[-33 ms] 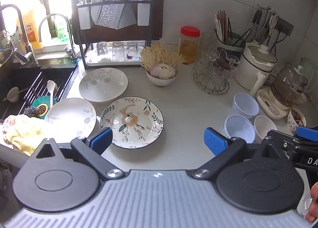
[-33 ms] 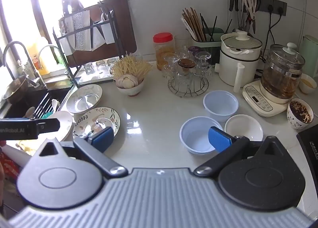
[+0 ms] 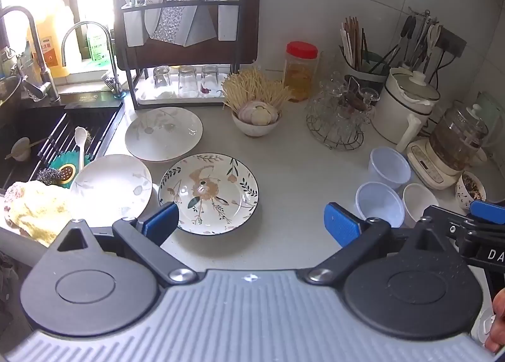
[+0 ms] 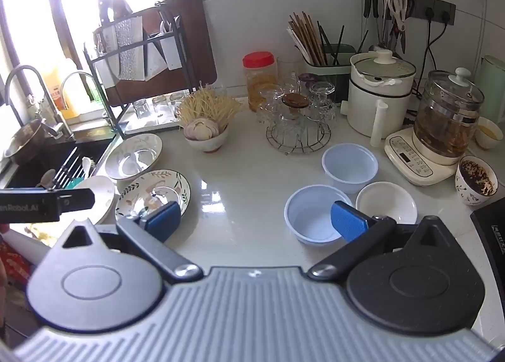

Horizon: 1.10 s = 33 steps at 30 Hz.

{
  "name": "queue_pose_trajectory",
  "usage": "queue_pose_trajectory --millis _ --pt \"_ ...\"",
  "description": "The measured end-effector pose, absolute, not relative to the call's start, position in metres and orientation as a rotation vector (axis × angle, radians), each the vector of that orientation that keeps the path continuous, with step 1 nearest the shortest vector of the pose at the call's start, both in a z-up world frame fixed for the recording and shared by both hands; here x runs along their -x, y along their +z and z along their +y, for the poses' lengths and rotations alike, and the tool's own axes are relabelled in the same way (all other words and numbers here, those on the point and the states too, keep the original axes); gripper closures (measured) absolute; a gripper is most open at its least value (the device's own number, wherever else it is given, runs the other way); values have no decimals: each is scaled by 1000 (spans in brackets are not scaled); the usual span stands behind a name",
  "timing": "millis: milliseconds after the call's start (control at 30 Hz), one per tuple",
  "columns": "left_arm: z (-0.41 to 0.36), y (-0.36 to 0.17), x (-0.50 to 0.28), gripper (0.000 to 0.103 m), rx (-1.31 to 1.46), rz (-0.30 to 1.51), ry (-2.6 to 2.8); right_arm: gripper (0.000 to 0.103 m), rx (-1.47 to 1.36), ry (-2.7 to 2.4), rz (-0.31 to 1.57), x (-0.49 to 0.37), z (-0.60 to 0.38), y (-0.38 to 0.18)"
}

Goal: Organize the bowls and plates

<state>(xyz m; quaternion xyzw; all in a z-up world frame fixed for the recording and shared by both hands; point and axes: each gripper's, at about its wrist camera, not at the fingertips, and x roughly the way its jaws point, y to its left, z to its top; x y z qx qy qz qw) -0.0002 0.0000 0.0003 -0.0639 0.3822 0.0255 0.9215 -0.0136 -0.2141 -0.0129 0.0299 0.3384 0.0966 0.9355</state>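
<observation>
Nearest, left gripper (image 3: 249,220) with jaws spread to their widest, nothing between the blue pads, poised above the pale worktop (image 3: 293,172); right gripper (image 4: 255,221) likewise wide apart and empty. Just beyond the left pads, floral plate (image 3: 208,193), flanked on the left by a white plate (image 3: 110,185) at the sink edge, with a larger white dish (image 3: 163,133) behind, all lying flat and close together. In the right wrist view only, a clear look down into the nearest plastic bowl (image 4: 317,213), partly behind the right pad, with a small white bowl (image 4: 386,201) just beside it and a second plastic bowl (image 4: 349,165) behind; same three crowded small at the right edge of the left wrist view. In the left wrist view only, a yellow cloth (image 3: 38,207) by the sink. Farther back, garlic bowl (image 4: 205,138), wire rack of glasses (image 4: 295,122), red-lidded jar (image 3: 300,72), dish rack (image 3: 186,37) against the tiled wall.
</observation>
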Motion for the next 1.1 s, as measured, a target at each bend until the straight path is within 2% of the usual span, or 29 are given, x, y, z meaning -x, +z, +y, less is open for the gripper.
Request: queue_pose_trajectory --millis 1100 --pt "-28 2 22 3 105 798 92 0 -35 251 712 28 -236 -13"
